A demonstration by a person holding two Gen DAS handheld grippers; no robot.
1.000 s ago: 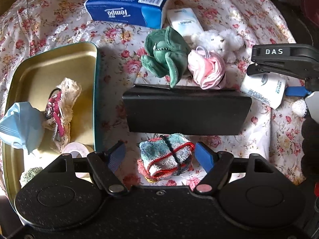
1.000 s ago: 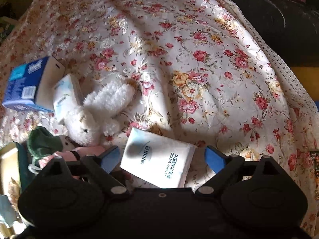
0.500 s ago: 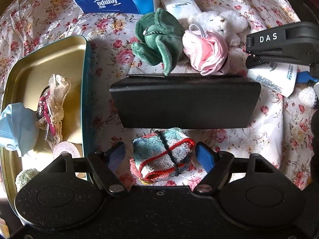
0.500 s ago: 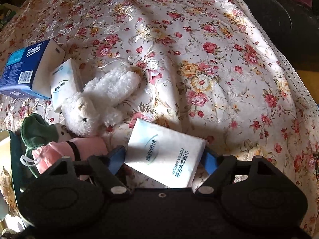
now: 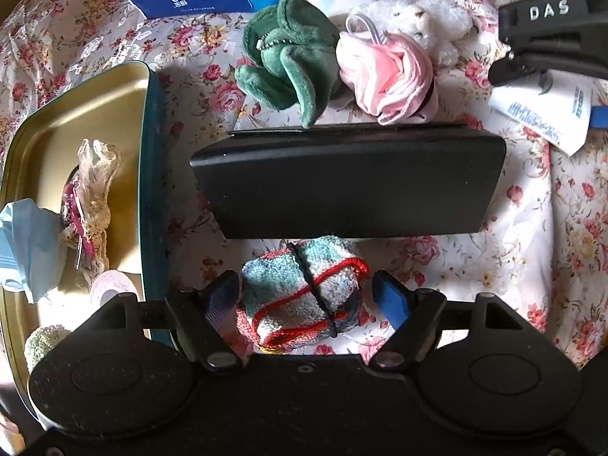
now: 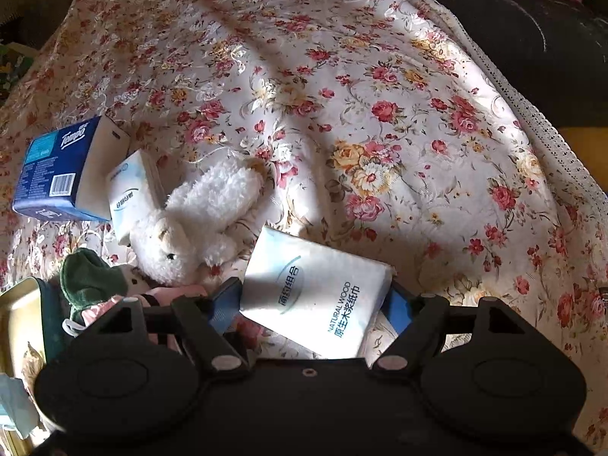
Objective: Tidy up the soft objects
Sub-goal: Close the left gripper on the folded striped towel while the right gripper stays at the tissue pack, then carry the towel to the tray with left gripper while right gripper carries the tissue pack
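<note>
Bundled knit cloth [image 5: 304, 288], tied with a dark band, lies on the floral bedspread [image 5: 532, 266] just in front of the black case [image 5: 349, 182], directly between the left gripper [image 5: 307, 292] fingers. Long axis runs roughly across the jaws. Left pad [image 5: 222, 296] touches or nearly touches the bundle; right pad stands clear: released, no grip yet. Gold tin [image 5: 76, 121] lies to the left.

Right gripper [image 6: 315, 304] brackets the white tissue pack [image 6: 315, 288]; both pads appear pressed against its edges, so grasping.
</note>
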